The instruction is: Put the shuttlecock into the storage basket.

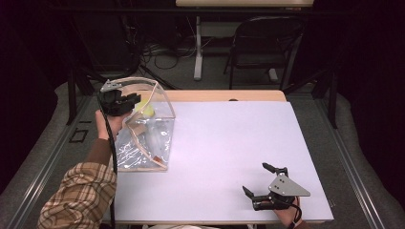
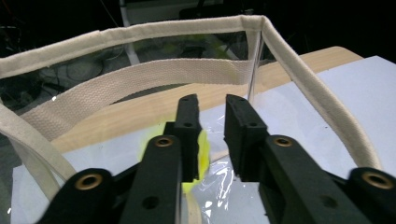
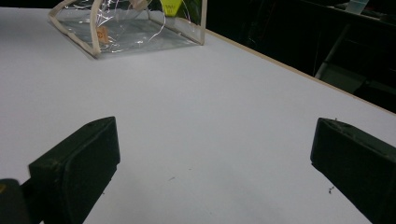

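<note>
While the left gripper [image 1: 125, 101] hangs at the mouth of the clear bag [image 1: 143, 133], its jaws stand slightly apart with nothing pinched between them; a yellow thing [image 2: 201, 151] shows just behind and beside one jaw, down inside the bag, and I cannot tell whether it touches that jaw. Judging by this, the step in hand is dropping the yellow thing into the bag, or letting go of it. To do it well: spread the jaws fully before lifting, draw straight up through the opening, and keep clear of the cream trim [image 2: 322, 107] and the strap [image 2: 140, 79] so the bag is not dragged or tipped. Bag stands at the far left of the white worktop [image 1: 229, 143], rim raised, base flat, a small orange tag [image 3: 102, 34] on its near edge. Yellow thing lies in the far corner of the bag, right under the left gripper. Right gripper [image 1: 260, 183] rests well apart from the bag at the near right of the worktop, jaws wide, holding nothing.
</note>
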Demonstrator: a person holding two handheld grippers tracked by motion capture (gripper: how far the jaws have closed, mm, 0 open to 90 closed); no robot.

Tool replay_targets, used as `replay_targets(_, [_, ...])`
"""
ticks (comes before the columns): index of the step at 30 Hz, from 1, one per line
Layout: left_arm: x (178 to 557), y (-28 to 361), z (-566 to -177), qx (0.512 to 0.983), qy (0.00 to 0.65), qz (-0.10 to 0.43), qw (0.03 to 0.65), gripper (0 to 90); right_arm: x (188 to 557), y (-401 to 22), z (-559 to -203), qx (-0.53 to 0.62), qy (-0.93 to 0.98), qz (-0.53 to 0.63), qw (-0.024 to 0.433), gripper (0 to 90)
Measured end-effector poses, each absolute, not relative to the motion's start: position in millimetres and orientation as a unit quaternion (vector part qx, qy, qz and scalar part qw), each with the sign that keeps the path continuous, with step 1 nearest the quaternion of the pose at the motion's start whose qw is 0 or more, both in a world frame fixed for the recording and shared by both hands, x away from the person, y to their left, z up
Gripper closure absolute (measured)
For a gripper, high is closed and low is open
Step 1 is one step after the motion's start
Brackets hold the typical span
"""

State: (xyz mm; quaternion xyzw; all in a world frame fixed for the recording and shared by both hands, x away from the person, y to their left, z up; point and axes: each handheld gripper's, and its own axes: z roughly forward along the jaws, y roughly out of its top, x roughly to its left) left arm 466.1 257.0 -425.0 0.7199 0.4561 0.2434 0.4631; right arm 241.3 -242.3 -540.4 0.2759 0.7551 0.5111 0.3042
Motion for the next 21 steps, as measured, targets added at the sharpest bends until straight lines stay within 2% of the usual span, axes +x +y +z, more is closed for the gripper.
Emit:
replay_targets(8, [461,261,-420,0.719,0.451,0.235,0.474,54.2,242,-242,-541,0.276,0.755,0.512,0.304,0.9])
replay_targets(14, [452,263,-412,0.713,0.437,0.238,0.493,46.0,242,-243,-541,0.278,0.755,0.512,0.302,0.9])
replay_targets(21, [442,263,-405,0.708,0.439,0.239,0.499,26.4,242,-245,-541,0.277,0.755,0.513,0.301,0.9])
